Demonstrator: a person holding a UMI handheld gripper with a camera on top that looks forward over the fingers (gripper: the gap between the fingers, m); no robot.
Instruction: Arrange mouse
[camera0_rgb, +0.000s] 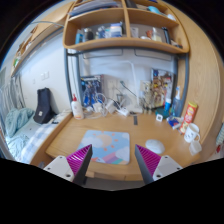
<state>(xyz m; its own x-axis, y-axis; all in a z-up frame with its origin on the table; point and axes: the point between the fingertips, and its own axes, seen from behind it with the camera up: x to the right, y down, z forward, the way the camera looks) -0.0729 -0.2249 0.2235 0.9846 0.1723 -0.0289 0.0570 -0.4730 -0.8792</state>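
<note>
Ahead of the gripper (111, 165) lies a wooden desk (70, 143) set against a wall. Gripper view: both fingers rise from the bottom, each with a magenta pad (80, 160) on its inner face. They stand wide apart, with bare desk showing in the gap; nothing is held and nothing sits between them.

Just beyond the fingers, roughly centred, a mouse mat (106, 146) with a pale pink and blue pattern lies flat on the desk. The mouse (154, 147), a small white rounded body, rests on the wood just to the right of the mat, apart from its edge, and slightly ahead of the right finger. Fingers are not touching it.

Surroundings: a white bottle (77, 108) stands upright at the back left of the desk. Clutter of small items lines the back wall, too small to name. Colourful boxes and packets (187, 118) crowd the back right corner. A wooden shelf unit (125, 30) hangs above, loaded with assorted items. Left of the desk a black chair back (43, 104) shows near the wall.

Obstructions: the path from fingers to mouse is open desk; the mat sits beside it, not over it.
</note>
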